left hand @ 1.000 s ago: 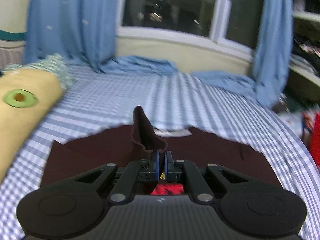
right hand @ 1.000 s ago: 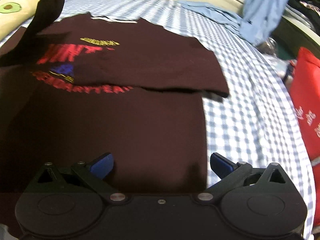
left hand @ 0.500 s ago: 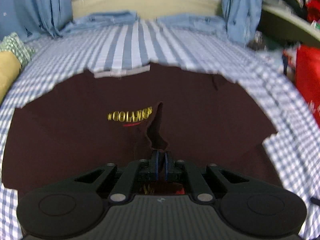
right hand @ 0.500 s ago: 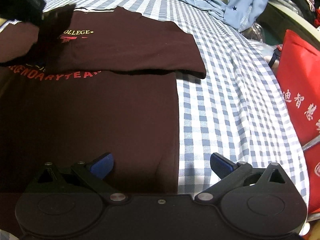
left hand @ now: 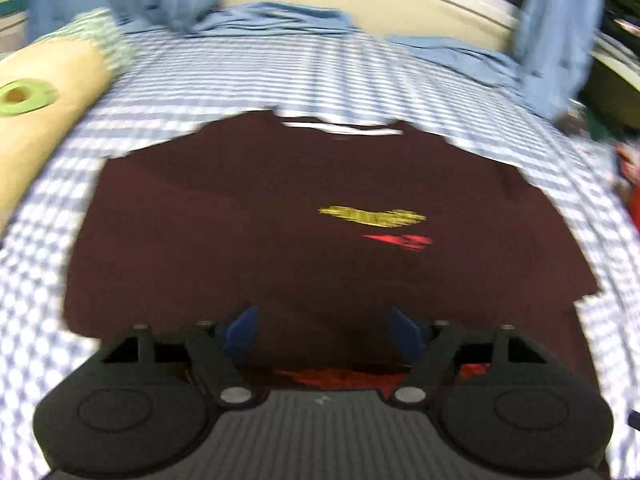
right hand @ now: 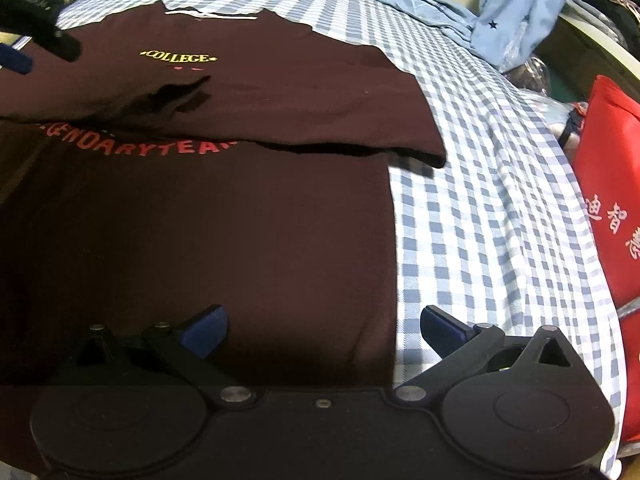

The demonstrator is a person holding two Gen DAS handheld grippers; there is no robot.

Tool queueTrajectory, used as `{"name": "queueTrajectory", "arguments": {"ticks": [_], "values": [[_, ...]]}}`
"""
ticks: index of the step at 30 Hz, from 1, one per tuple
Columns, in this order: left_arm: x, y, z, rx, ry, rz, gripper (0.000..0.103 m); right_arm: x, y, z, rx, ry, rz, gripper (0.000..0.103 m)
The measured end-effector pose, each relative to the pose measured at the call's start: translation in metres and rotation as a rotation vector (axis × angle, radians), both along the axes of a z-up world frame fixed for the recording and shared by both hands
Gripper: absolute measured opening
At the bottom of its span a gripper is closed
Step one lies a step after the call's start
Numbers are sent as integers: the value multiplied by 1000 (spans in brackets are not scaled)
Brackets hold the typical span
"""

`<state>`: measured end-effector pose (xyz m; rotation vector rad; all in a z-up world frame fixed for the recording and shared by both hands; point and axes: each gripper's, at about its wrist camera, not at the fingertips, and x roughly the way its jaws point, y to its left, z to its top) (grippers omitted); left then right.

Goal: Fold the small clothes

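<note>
Two grippers hang over a dark maroon T-shirt (right hand: 248,208) that lies flat on the blue checked bedsheet (right hand: 488,184). The left gripper (left hand: 322,334) has its blue fingers spread apart and holds nothing. The right gripper (right hand: 324,330) is also wide apart, near the shirt's right edge. A red bag (right hand: 612,184) lies at the right.

Both wrist views look low along the bed (left hand: 360,80), sharing the T-shirt (right hand: 240,220).

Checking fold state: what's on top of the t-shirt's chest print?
The folded-in sleeve lies over the t-shirt print; "COLLEGE" and part of the red arc show, the middle is covered.
</note>
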<state>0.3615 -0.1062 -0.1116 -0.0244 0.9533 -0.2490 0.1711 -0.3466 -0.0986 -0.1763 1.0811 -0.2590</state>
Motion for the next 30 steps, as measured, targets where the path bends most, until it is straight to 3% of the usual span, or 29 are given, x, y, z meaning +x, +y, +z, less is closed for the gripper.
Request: {"name": "queueTrajectory", "arguments": {"ticks": [6,12,16,19,27,30], "values": [[34,76,-16,26,-5,226,78,0,12,2,-12,-2,20,102],[66,129,-43,19,31,331,77,-3,19,8,-29,-15,-1,102],[80,144,-63,66,76,364,77,-5,25,9,-46,-7,-14,102],[86,152,-73,47,110,372,79,-8,28,10,-44,-4,-38,102],[81,146,-66,120,99,358,82,-16,34,12,-38,3,-70,102],[68,149,-52,137,81,374,90,-15,32,14,-22,-3,-74,102]]}}
